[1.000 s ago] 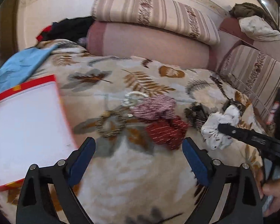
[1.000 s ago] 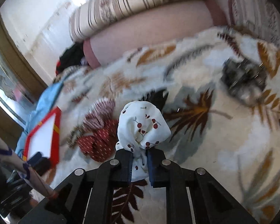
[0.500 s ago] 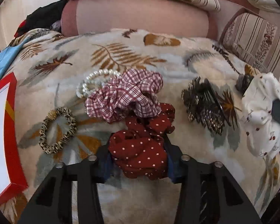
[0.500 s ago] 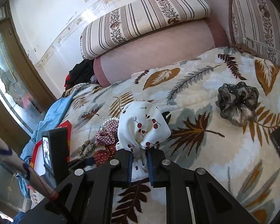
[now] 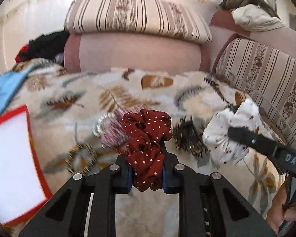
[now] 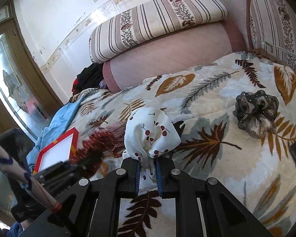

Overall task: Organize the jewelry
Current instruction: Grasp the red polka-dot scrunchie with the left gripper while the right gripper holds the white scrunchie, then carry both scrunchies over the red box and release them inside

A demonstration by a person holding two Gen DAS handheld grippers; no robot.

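In the left wrist view, motion blur smears the pink checked fabric scrunchie (image 5: 114,132) and the dark beaded hair clip (image 5: 189,138) on the leaf-patterned fleece blanket (image 5: 128,90). The left gripper (image 5: 147,174) points forward, jaws clamped on the dark red white-dotted fabric scrunchie (image 5: 147,142), which bulges above them.

In the right wrist view, the right gripper (image 6: 148,174) pinches the white cherry-print fabric scrunchie (image 6: 151,134); a grey sheer scrunchie (image 6: 256,113) lies well apart, rightward.

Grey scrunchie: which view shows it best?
Right wrist: the grey scrunchie lies sharp and unobstructed on the leaf-print blanket. In the left wrist view I cannot pick it out; that frame is motion-blurred.
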